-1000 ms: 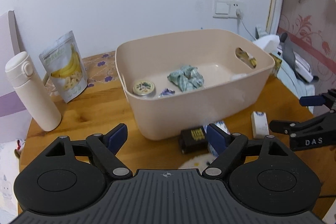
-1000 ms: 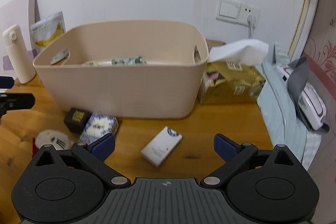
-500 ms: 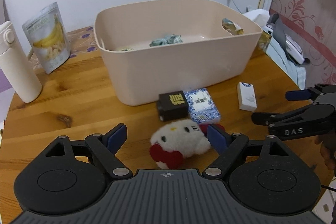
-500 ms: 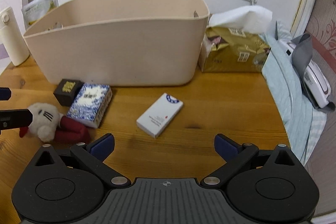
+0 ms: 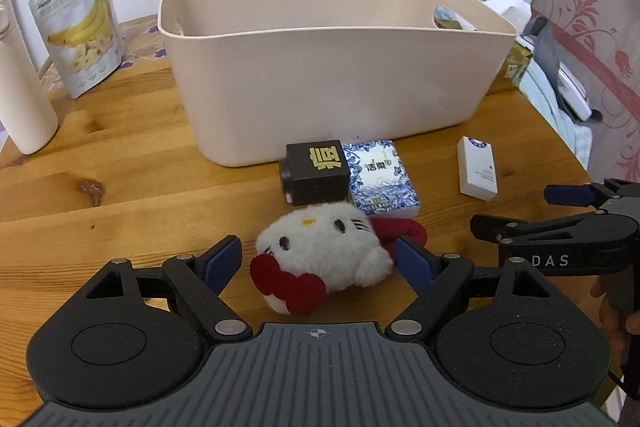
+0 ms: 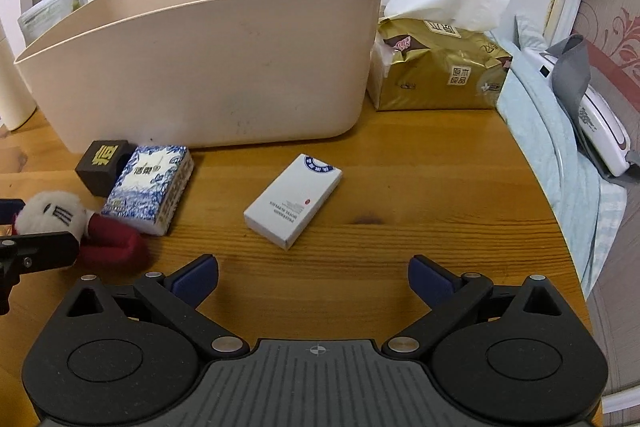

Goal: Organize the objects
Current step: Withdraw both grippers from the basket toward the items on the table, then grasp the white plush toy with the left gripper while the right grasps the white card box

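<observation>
1. The left gripper [image 5: 319, 259] has dropped low, away from the beige bin [image 5: 332, 67].
2. Its fingers are spread wide around the white cat plush [image 5: 320, 259], not squeezing yet.
3. The plush lies in front of the bin.
4. The right gripper [image 6: 313, 277] is also wide open, holding nothing, near the white box [image 6: 293, 200].

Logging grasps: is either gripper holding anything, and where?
Nothing held. Left gripper open around the white plush cat toy; right gripper open, empty.

Left wrist view: low over the wooden table [image 5: 120, 163], facing the beige bin [image 5: 328, 83] at 12 o'clock, plush toy [image 5: 324, 259] close. Right wrist view: equally low, white box [image 6: 294, 201] near, bin at 11 o'clock. Shared by both: bin, toy, box.
</observation>
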Tool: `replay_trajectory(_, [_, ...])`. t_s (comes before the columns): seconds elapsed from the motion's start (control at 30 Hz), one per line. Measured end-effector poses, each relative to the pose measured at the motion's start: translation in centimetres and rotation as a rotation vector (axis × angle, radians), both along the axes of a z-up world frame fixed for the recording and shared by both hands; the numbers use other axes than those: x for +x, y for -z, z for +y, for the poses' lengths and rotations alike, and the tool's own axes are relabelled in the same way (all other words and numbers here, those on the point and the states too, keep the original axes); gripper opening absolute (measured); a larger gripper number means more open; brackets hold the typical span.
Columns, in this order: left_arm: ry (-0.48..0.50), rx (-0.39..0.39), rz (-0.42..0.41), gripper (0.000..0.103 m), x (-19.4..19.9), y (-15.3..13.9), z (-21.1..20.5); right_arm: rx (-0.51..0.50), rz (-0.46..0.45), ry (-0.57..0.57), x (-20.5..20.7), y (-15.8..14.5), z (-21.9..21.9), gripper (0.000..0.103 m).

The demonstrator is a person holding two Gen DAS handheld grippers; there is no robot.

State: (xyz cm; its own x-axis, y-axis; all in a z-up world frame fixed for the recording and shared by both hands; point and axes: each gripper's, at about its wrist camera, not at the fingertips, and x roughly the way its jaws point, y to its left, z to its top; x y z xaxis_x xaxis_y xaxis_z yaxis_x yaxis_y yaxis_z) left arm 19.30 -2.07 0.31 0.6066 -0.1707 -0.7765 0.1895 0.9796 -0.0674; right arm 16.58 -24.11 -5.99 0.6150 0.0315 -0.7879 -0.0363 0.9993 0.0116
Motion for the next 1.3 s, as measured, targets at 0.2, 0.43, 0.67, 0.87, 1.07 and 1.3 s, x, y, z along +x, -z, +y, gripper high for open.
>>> replay_trajectory(0.2, [-0.028, 0.025, -0.013, 0.085, 0.6, 0.7, 0.2, 0.006, -0.003, -0.007, 1.0, 0.3, 0.8, 0.103])
replay_trajectory(0.43, [-0.021, -0.014, 0.017, 0.079, 1.3, 1.4, 0.8, -0.011, -0.054, -0.007, 2.1, -0.5, 1.5, 0.090])
replay_trajectory(0.67, [-0.006, -0.020, 0.019, 0.067, 1.5, 1.3, 1.0, -0.003, -0.076, 0.000, 2.5, -0.8, 1.7, 0.067])
replay_trajectory(0.87, [0.014, -0.008, 0.011, 0.063, 1.0, 1.1, 0.8, -0.002, -0.079, -0.009, 2.2, -1.0, 1.7, 0.033])
replay_trajectory(1.07, [0.009, -0.015, 0.008, 0.062, 0.4, 0.6, 1.1, 0.022, -0.071, -0.015, 1.2, -1.2, 1.8, 0.032])
replay_trajectory(1.3, [0.003, -0.022, -0.011, 0.062, -0.4, 0.0, 1.7, 0.073, -0.080, -0.020, -0.4, -1.8, 1.8, 0.032])
